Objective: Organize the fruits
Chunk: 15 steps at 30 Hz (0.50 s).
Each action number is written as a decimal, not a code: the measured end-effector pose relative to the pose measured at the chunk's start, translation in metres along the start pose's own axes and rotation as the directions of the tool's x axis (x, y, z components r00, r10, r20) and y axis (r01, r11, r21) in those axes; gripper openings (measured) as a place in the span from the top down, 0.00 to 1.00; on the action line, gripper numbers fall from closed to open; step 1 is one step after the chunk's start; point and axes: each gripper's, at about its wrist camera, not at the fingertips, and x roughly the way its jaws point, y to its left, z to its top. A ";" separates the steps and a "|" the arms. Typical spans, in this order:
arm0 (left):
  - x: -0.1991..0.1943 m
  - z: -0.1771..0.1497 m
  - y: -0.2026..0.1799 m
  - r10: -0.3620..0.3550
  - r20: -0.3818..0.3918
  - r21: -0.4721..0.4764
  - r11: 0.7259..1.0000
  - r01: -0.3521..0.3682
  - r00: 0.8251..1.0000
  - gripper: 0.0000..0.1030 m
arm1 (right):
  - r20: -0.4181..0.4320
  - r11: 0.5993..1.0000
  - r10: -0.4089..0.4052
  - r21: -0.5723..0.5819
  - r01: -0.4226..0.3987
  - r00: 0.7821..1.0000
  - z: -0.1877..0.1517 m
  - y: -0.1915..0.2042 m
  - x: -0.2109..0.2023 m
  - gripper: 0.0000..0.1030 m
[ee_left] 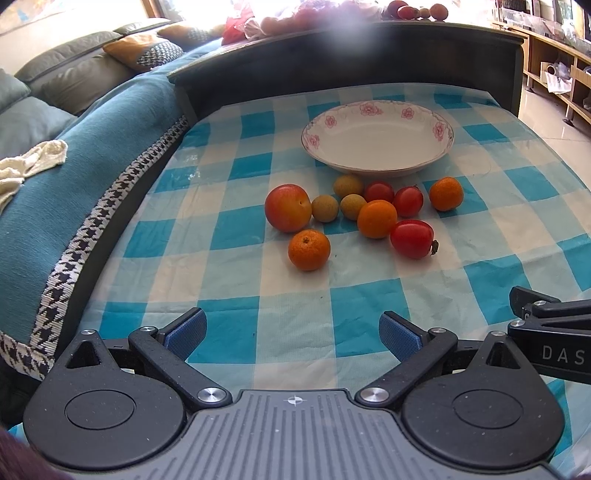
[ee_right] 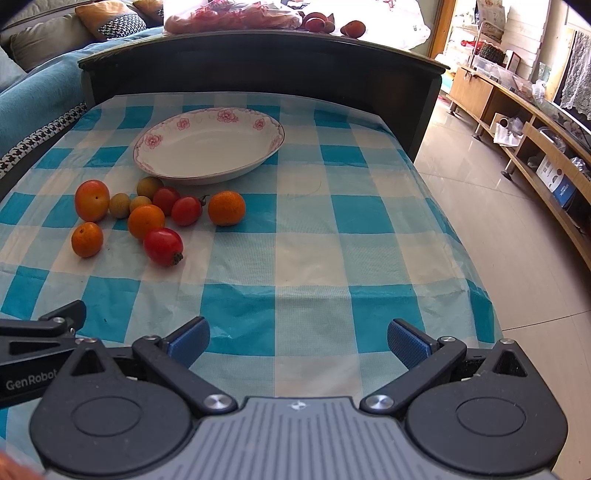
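- sunlit living room: a low table under a blue-and-white checked cloth (ee_left: 295, 295), a teal sofa (ee_left: 55, 206) along its left side, pale floor tiles (ee_right: 517, 229) and a wooden shelf unit (ee_right: 535, 140) to the right.
- a white plate (ee_left: 376, 140) with a pink flower rim sits empty toward the far side of the cloth.
- just in front of the plate, at its 6 o'clock, the fruit lies loose on the cloth in one cluster.
- biggest is a red-orange plum (ee_left: 288, 208) at the cluster's 9 o'clock.
- three oranges: one (ee_left: 308, 250) at 7 o'clock, one (ee_left: 376, 218) in the middle, one (ee_left: 446, 193) off at 3 o'clock, a little apart.
- three small yellow-green fruits (ee_left: 347, 185) sit between the plum and the middle orange.
- three red tomatoes: the nearest (ee_left: 412, 239) at 5 o'clock with its stem end turned right, two (ee_left: 407, 200) closer to the plate.
- left gripper (ee_left: 293, 330) hovers over the near edge of the cloth, jaws spread wide, nothing between its blue pads.
- right gripper (ee_right: 298, 341) is beside it, just as wide apart and empty, well short of the fruit, which lies at its 11 o'clock.
- more fruit (ee_right: 352, 27) rests on the dark ledge behind the table.
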 end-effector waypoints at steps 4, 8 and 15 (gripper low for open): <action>0.000 0.000 -0.001 0.002 -0.001 0.002 1.000 -0.002 1.000 0.02 | 0.001 1.000 0.000 0.000 0.000 1.000 0.000 0.000 0.000 0.00; 0.000 0.000 -0.001 0.002 0.000 0.002 1.000 -0.002 1.000 0.02 | 0.000 1.000 0.000 0.000 0.000 1.000 0.000 0.000 0.000 0.00; -0.001 0.002 0.003 0.008 0.021 0.002 1.000 -0.008 1.000 0.03 | 0.001 1.000 0.018 -0.014 -0.018 1.000 0.003 0.003 0.000 0.01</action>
